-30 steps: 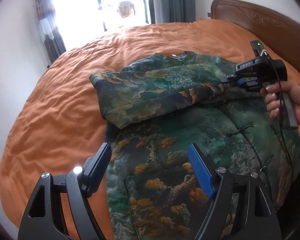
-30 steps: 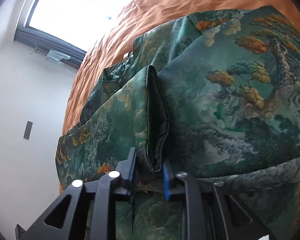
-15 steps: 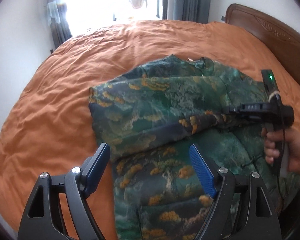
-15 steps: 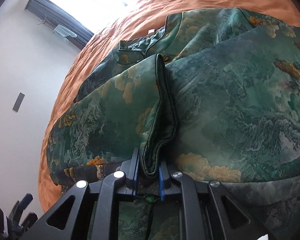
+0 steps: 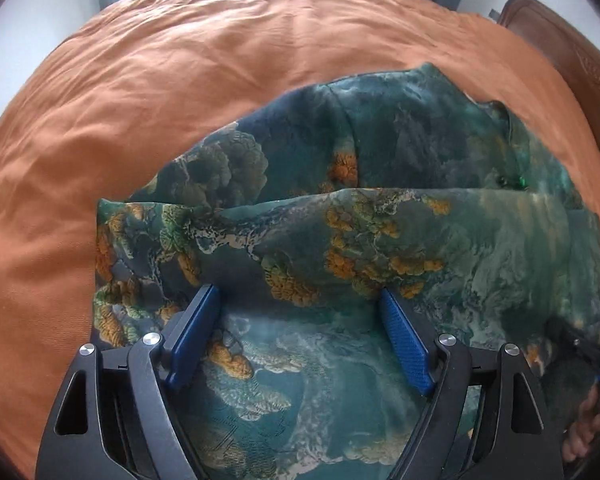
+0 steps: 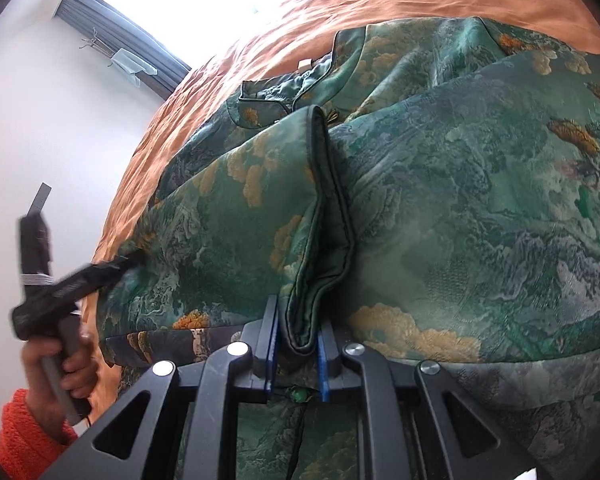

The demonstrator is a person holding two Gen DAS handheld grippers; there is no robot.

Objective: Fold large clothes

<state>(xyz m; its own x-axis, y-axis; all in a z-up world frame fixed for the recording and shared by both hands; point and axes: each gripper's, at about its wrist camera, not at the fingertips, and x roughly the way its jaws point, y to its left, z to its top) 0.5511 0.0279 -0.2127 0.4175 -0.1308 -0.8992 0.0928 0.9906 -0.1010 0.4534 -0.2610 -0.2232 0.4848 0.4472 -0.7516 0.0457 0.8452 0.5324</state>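
Note:
A large green garment (image 5: 380, 240) printed with trees and orange clusters lies on the orange bed; its sleeve is folded across the body. My left gripper (image 5: 300, 332) is open, its blue pads just above the cloth at the sleeve's lower edge. My right gripper (image 6: 296, 356) is shut on the sleeve cuff (image 6: 320, 248), whose dark-trimmed edge stands up between the pads. The collar (image 6: 276, 96) lies beyond. The left gripper also shows at the left of the right wrist view (image 6: 100, 272), touching the garment's left edge.
The orange bedspread (image 5: 180, 80) surrounds the garment. A wooden headboard (image 5: 572, 64) is at the right. A bright window (image 6: 188, 4) and a white wall (image 6: 40, 128) lie beyond the bed. The right gripper's body (image 5: 588, 352) shows at the lower right.
My left gripper has moved forward and down, close over the folded sleeve. My right gripper still holds the cuff and has shifted slightly along the garment.

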